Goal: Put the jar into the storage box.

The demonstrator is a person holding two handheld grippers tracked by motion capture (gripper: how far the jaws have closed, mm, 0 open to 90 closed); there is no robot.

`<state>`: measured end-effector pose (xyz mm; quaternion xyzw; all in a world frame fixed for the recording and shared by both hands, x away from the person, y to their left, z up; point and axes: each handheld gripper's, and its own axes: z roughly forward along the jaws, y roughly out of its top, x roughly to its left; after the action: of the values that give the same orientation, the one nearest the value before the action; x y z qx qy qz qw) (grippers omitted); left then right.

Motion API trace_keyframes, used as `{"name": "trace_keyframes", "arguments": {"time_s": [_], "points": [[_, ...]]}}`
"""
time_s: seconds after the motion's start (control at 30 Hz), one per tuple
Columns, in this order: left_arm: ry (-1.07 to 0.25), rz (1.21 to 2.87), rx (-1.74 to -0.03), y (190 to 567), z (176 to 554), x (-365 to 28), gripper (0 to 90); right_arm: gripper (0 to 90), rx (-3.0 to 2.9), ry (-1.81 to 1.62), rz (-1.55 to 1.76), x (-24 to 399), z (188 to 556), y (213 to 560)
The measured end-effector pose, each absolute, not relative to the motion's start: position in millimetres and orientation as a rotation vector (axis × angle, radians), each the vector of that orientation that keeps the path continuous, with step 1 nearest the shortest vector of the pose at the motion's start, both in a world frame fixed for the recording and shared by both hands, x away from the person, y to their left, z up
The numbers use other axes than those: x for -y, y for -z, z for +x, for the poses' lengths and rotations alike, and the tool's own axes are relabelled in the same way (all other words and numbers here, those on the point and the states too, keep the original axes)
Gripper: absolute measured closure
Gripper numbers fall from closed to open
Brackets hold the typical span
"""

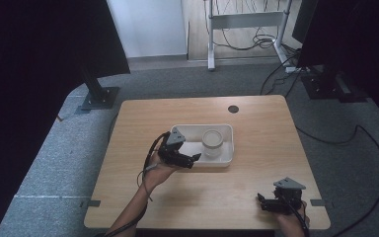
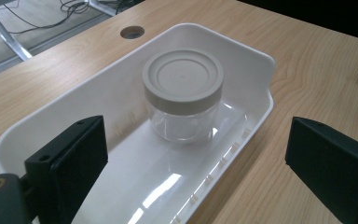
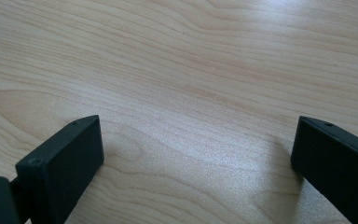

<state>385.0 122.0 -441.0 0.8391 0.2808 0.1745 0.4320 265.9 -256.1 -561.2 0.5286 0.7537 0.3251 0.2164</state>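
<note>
Here, jar [image 2: 182, 95] in tray [image 2: 261, 84] — ahead of left tool [image 2: 198, 163]

**What my cameras leave hidden or cut off**

From the high view, my left gripper [image 1: 190, 159] covers the near left corner of the shallow white plastic tray [image 1: 227, 129]. In my left gripper view, that tray's near end runs off the bottom edge, and both my black jaws are cropped there too. Whether the clear round jar with the cream screw lid [image 2: 183, 94] holds anything, I cannot tell. The lower frame edge of the high view cuts my right hand [image 1: 292, 223] at the wrist.
</note>
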Motion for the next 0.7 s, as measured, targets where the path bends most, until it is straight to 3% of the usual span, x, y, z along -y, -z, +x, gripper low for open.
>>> {"name": "trace_keyframes", "arguments": {"time_s": [0.7], "points": [[-0.452, 2.050, -0.727, 449.5, 363.1, -162.1, 5.5, 1.9, -2.086, -0.900, 1.467, 255.8, 265.6, 561.2]]}}
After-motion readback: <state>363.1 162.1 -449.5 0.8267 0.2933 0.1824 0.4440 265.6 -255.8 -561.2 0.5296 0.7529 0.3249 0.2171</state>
